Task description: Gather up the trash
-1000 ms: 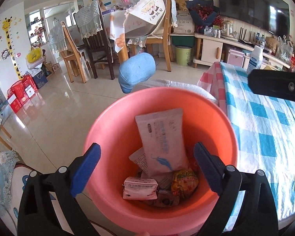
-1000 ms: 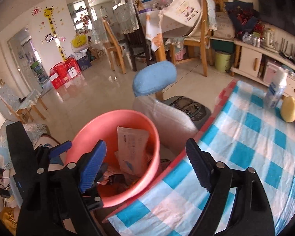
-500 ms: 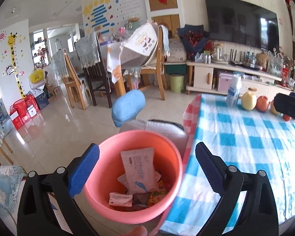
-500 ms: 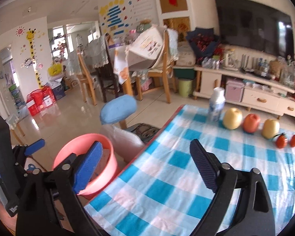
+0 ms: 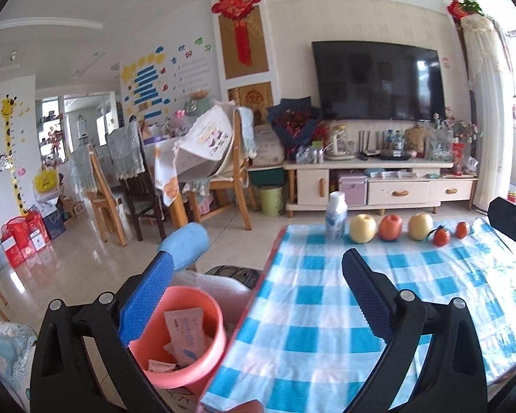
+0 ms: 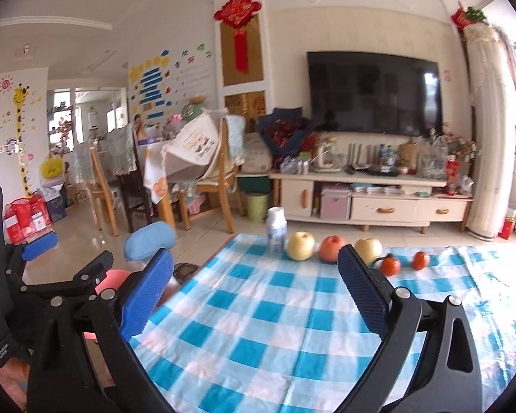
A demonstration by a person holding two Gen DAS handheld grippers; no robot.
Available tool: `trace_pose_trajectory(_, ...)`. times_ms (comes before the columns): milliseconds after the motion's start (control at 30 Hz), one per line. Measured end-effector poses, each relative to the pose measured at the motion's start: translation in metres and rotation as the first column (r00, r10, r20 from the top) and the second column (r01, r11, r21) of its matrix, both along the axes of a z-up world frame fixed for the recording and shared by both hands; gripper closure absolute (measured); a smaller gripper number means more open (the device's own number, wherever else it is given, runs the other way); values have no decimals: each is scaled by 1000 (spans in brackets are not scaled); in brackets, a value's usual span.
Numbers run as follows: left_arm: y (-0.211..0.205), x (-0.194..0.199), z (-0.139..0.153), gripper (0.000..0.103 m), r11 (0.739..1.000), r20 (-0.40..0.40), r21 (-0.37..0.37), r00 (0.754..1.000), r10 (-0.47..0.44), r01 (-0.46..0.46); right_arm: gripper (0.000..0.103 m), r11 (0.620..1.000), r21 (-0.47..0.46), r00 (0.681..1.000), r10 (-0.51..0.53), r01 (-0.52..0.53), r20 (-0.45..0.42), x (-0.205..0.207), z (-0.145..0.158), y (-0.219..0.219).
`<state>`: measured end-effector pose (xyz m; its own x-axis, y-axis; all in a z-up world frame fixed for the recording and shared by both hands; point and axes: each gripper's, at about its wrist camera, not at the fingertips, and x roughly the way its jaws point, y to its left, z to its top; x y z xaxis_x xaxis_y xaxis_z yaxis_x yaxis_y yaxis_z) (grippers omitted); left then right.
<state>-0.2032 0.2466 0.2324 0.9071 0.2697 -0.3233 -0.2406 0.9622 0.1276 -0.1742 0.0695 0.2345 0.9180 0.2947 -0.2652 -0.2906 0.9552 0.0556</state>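
A pink bin (image 5: 203,351) stands low at the left of the table and holds several wrappers, among them a white packet (image 5: 185,330). Only a sliver of the bin (image 6: 115,277) shows in the right wrist view. My left gripper (image 5: 254,296) is open and empty, held above the bin and the table edge. My right gripper (image 6: 254,296) is open and empty above the blue checked tablecloth (image 6: 292,327). The left gripper's body shows at the left of the right wrist view (image 6: 38,275).
At the table's far edge stand a white bottle (image 5: 336,218), two yellow apples (image 5: 362,229), a red apple (image 5: 390,227) and two small red fruits (image 5: 442,237). A blue stool (image 5: 185,246) stands beside the bin. Wooden chairs, a TV cabinet and a green bin (image 5: 271,199) lie beyond.
Both grippers have pulled back and tilted up from the bin. The bin has shrunk to the lower left and the table with the fruit has come into view.
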Motion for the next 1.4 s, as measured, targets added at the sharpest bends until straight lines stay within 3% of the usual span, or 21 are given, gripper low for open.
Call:
trace_pose_trajectory(233,-62,-24,17,6,996,58,39,995,-78,76,4,991,-21,989,-128,129,71,-34,3,-46)
trace_pose_trajectory(633,-129,-56,30,6,981,84,86,979,-184,176,4,971,43,966,-237,234,106,-68,7,-107)
trace_pose_trajectory(1000,-159,-68,35,6,970,90,114,970,-226,215,4,961,51,951,-277,273,136,-95,8,-135)
trace_pose_trajectory(1400,-163,-69,34,6,969,82,111,970,-229,220,4,954,52,945,-298,294,137,-102,5,-148)
